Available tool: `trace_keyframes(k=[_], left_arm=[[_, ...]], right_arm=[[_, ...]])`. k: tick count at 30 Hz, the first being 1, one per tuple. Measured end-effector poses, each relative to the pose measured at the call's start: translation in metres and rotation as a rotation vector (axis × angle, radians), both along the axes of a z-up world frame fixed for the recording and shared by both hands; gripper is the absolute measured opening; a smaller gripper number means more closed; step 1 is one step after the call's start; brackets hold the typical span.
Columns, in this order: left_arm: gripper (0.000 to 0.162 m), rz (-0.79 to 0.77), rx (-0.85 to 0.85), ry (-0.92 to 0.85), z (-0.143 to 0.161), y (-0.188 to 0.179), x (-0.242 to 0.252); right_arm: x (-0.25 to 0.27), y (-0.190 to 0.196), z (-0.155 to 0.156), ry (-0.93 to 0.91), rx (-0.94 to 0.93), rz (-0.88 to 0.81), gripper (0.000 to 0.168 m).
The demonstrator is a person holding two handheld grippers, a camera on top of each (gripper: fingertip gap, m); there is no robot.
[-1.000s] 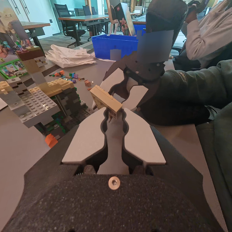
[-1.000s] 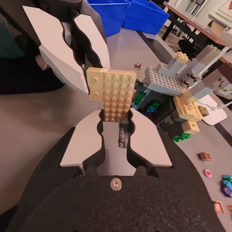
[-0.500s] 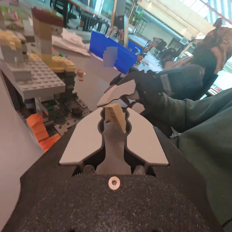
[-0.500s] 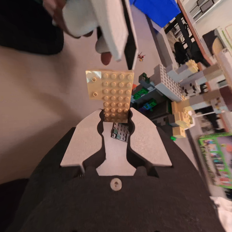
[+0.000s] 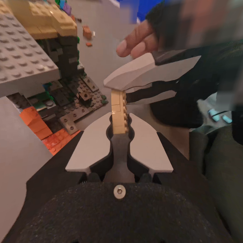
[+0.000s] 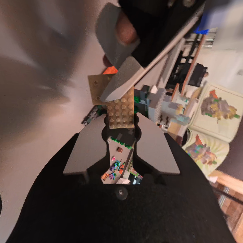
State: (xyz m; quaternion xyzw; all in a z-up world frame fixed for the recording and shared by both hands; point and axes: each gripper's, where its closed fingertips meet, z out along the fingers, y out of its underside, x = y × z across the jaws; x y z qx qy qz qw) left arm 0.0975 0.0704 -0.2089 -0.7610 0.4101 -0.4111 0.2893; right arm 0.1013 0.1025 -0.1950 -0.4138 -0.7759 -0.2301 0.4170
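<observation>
The left gripper (image 5: 120,117) is nearly closed, its fingers pressing the two flat faces of a tan plate (image 5: 117,105), which that view shows edge-on, studs to the right. The right gripper (image 6: 121,118) is a little wider and has the same plate by its two long edges, the studded face turned to its camera. The plate hangs in the air between them, above the grey table (image 5: 102,39) and just beside the low dark corner of a brick model (image 5: 26,52); no table edge shows clearly enough to place it further. With two grips crossed on one thin piece, I judge a sound hold needs both to stay square to the plate, since twisting could pop it loose. Counted: two grippers; one tan plate, with a smooth two-holed part (image 6: 97,86) joined at its far end; one model with an orange brick patch (image 5: 35,122) at its foot; one brown piece (image 5: 86,32) lying apart; a scatter of small coloured pieces (image 6: 115,165), too blurred to count; two printed pages (image 6: 217,111).
</observation>
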Motion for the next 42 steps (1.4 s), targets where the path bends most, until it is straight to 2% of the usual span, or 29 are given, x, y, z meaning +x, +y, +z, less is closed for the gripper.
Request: trace_keyframes(k=[5, 8, 12, 16, 19, 29, 33, 39, 40, 42], left_arm=[[0.016, 0.135, -0.050, -0.262, 0.032, 0.016, -0.004], [0.016, 0.230, -0.059, -0.386, 0.050, 0.027, -0.012], [0.016, 0.254, -0.033, -0.449, 0.063, 0.024, -0.008], [0.016, 0.241, 0.006, -0.478, 0.075, 0.013, -0.002], [0.016, 0.246, 0.048, -0.495, 0.081, 0.009, -0.005], [0.017, 0.143, 0.149, -0.313, 0.071, -0.001, -0.013], [0.020, 0.058, 0.241, -0.230, 0.064, -0.005, -0.015], [0.022, -0.002, 0.252, -0.220, 0.062, -0.008, -0.013], [0.016, -0.005, 0.260, -0.207, 0.059, -0.006, -0.014], [0.016, -0.025, 0.301, -0.192, 0.057, -0.009, -0.015]], right_arm=[[0.015, 0.006, 0.033, 0.422, -0.154, -0.252, 0.043], [0.011, -0.010, 0.032, 0.645, -0.327, -0.358, 0.044], [-0.011, -0.022, 0.036, 0.803, -0.350, -0.417, 0.046], [-0.020, -0.019, 0.039, 0.794, -0.310, -0.448, 0.044], [-0.022, -0.020, 0.046, 0.800, -0.260, -0.415, 0.036], [-0.021, -0.025, 0.040, 0.661, -0.195, -0.328, 0.035], [-0.023, -0.031, 0.035, 0.643, -0.323, -0.272, 0.035], [-0.021, -0.037, 0.033, 0.636, -0.557, -0.188, 0.035], [-0.020, -0.039, 0.033, 0.643, -0.617, -0.174, 0.035], [-0.018, -0.042, 0.036, 0.688, -0.727, -0.152, 0.035]])
